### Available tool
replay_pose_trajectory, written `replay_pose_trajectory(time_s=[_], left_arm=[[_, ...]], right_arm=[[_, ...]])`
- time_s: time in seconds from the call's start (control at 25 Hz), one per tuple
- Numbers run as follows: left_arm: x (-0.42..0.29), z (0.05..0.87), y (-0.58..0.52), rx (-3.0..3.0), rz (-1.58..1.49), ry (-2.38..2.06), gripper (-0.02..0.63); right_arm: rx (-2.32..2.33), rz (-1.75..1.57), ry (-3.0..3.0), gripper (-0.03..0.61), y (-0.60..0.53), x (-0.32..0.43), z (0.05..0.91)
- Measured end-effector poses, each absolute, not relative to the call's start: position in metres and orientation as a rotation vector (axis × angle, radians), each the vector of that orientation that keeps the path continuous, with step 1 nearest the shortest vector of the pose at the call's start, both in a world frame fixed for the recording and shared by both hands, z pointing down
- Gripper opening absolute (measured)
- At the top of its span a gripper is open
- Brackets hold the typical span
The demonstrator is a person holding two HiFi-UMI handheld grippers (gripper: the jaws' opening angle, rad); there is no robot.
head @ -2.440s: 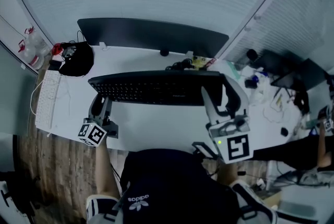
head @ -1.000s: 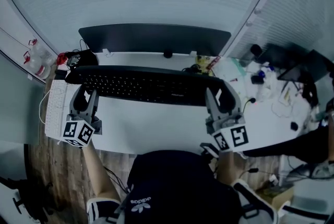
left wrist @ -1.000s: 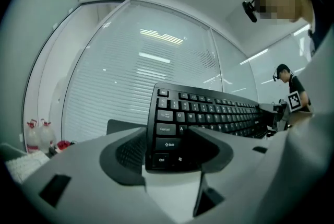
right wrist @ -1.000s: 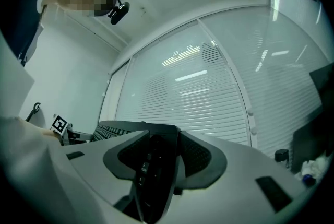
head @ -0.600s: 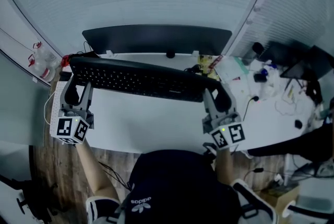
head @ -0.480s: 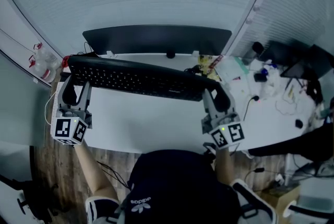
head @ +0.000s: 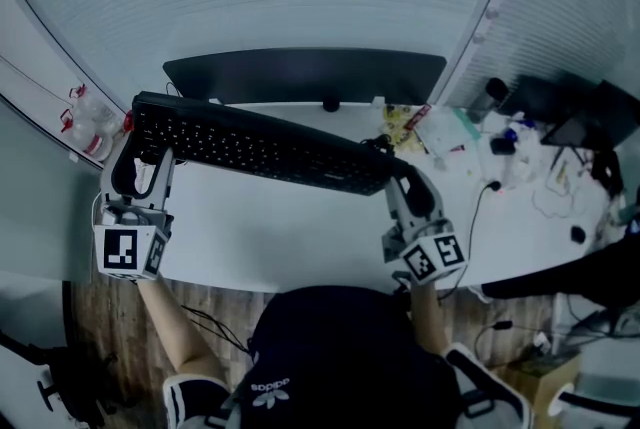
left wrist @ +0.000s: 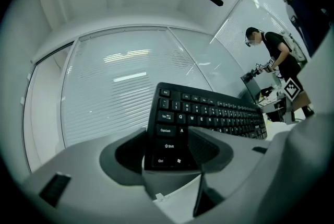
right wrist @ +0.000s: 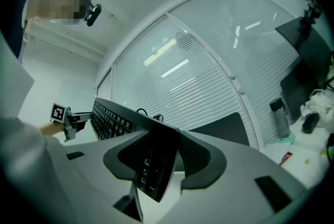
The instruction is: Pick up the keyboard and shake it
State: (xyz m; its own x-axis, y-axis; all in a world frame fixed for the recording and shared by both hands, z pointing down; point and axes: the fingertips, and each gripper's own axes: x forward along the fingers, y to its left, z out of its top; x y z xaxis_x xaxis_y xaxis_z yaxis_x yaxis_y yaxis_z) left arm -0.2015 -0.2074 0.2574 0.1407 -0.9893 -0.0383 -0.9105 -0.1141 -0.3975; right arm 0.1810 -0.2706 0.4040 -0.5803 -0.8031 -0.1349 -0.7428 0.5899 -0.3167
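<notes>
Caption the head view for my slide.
Left gripper and right gripper hold the black keyboard tilted above the desk.

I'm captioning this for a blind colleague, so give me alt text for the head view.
A black keyboard is held at both ends over a white desk, slanted across the picture, the left gripper clamped on its left end and the right gripper on its right. A dark monitor stands behind it.

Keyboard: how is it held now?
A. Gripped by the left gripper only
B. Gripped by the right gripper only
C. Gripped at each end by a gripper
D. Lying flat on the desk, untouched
C: the left gripper and the right gripper each clamp one end of the keyboard.
</notes>
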Motion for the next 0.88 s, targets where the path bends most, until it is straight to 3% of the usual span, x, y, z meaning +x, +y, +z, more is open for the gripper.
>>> replay_pose_trajectory(time_s=[0.88], left_arm=[[-0.182, 0.268, -0.225, -2.138, -0.241, 1.854, 0.238]], right_arm=[[-1.291, -0.494, 2.545, 0.17, -0.288, 0.199, 0.429]])
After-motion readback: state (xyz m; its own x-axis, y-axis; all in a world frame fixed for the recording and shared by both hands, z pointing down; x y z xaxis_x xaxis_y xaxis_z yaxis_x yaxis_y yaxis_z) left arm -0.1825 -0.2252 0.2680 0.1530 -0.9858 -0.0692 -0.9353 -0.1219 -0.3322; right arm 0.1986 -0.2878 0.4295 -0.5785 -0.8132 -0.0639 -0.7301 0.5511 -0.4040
